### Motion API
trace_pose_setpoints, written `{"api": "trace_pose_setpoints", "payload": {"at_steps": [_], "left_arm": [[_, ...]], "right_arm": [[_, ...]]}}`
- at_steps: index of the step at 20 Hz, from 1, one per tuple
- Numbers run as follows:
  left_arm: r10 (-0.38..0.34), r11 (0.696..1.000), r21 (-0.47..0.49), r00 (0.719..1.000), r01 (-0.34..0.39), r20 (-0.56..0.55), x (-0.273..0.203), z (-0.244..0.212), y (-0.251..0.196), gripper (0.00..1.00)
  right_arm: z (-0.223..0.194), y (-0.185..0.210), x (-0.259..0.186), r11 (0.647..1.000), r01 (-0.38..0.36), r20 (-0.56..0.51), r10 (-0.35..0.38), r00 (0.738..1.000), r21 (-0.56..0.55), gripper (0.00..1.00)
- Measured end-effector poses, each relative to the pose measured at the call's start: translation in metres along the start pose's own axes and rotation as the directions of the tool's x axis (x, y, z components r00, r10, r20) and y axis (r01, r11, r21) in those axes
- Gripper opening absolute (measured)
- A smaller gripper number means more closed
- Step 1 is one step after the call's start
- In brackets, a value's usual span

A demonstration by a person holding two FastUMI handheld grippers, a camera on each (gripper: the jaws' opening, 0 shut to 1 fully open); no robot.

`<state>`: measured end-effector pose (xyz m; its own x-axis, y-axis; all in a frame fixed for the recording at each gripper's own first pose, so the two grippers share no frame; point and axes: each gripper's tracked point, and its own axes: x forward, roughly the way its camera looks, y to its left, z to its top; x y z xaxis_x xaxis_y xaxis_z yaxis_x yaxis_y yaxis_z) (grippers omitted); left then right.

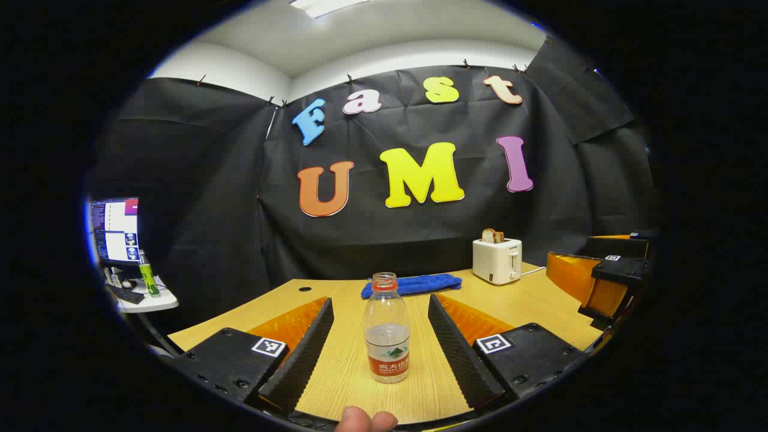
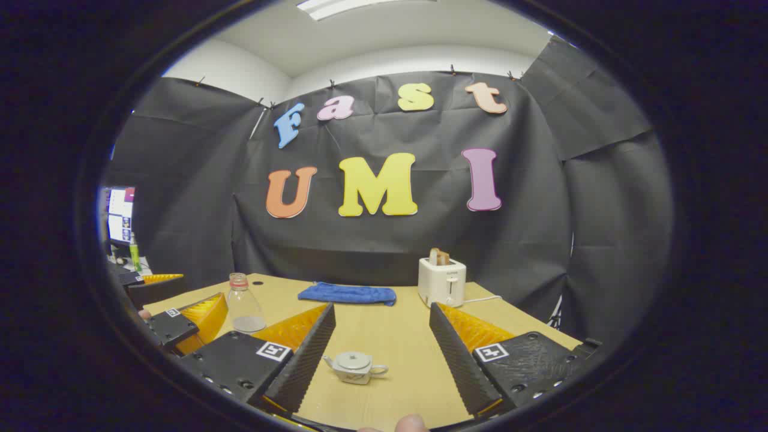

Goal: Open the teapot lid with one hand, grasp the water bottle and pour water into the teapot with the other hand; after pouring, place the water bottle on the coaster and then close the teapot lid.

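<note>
- In the left gripper view the left gripper [image 1: 380,348] hangs low over the wooden table [image 1: 540,306] with its two fingers spread wide, holding nothing
- The water bottle [image 1: 387,327] stands upright on the table between those fingers, touching neither; it has no cap and is roughly a third full
- In the right gripper view the right gripper [image 2: 381,354] is also wide open and empty
- The small pale teapot [image 2: 354,366] sits on the table between the right gripper's fingers, nearer the one on the left of that view, with its lid on
- In that same view the bottle [image 2: 243,305] stands toward the table's left edge, with the other gripper [image 2: 180,321] just beside it
- A blue cloth [image 1: 411,284] lies along the far edge of the table, against the booth wall
- A white toaster [image 1: 497,260] with bread in its slot stands near the far right corner, to the right of the cloth
- A fingertip [image 1: 360,420] shows at the bottom of the left gripper view
- A monitor [image 1: 115,231] and a green bottle [image 1: 147,277] sit on a separate side table off to the left
</note>
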<state>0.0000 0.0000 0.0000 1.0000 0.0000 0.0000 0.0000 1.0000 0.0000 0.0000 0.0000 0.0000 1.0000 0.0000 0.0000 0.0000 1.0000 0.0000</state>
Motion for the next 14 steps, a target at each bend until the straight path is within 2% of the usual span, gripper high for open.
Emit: {"api": "trace_pose_setpoints", "payload": {"at_steps": [8,14], "left_arm": [[0.005,1.000,-0.019,1.000,-0.006,-0.010,-0.0001,-0.0011,0.0001,0.99],[0.018,1.000,-0.020,1.000,-0.018,-0.010,-0.0009,0.0009,0.0033,0.99]], "right_arm": [[0.0010,-0.0011,0.0003,1.000,0.009,0.013,-0.009,1.000,-0.015,0.95],[0.0001,0.0012,0.0010,1.000,-0.001,0.013,0.001,1.000,-0.022,0.97]]}}
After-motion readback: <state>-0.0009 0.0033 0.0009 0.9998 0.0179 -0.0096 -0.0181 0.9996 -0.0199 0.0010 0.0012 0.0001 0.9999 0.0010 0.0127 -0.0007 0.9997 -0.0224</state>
